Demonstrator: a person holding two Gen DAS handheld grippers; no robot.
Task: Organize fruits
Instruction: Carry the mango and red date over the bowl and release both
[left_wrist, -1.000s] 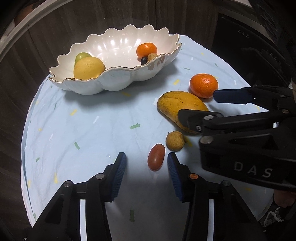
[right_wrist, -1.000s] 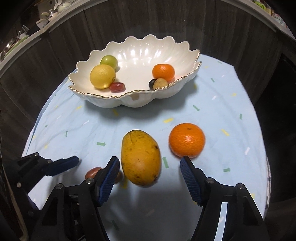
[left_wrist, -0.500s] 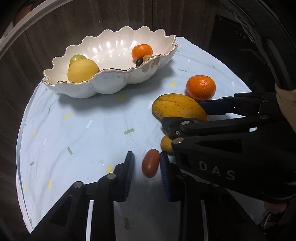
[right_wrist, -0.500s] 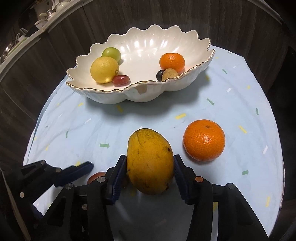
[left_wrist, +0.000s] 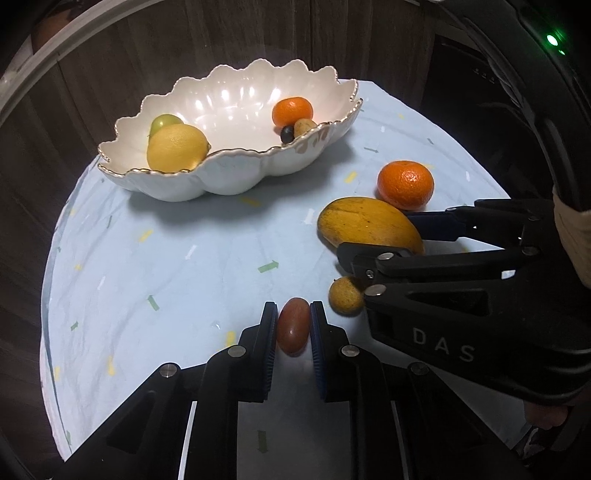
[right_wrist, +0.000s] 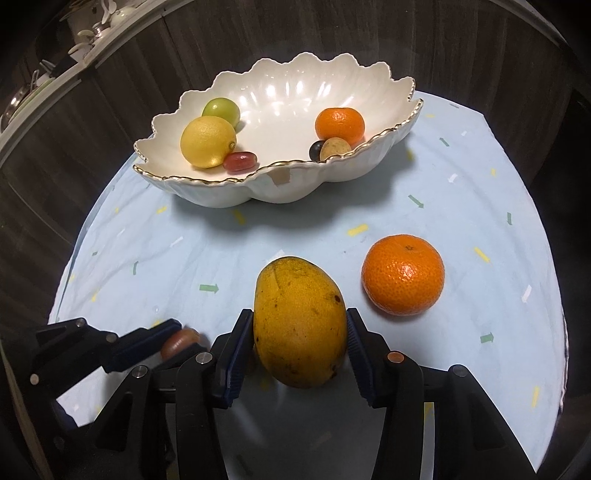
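Observation:
My left gripper (left_wrist: 293, 328) is shut on a small red oval fruit (left_wrist: 293, 330) low over the pale blue tablecloth; it also shows in the right wrist view (right_wrist: 179, 341). My right gripper (right_wrist: 300, 345) is shut on a yellow mango (right_wrist: 300, 325), which also shows in the left wrist view (left_wrist: 369, 225). A loose orange (right_wrist: 402, 274) lies right of the mango. A small yellow-brown fruit (left_wrist: 345, 295) sits between the two grippers. The white scalloped bowl (right_wrist: 284, 184) at the back holds a lemon (right_wrist: 208, 141), a green fruit, a red fruit, an orange and two small fruits.
The round table's edge (right_wrist: 554, 295) curves close on the right, with dark wood panelling behind. The right gripper's black body (left_wrist: 461, 295) crowds the space beside my left gripper.
Both grippers have closed from open: the left onto the red fruit, the right onto the mango. Both moved in toward their fruit.

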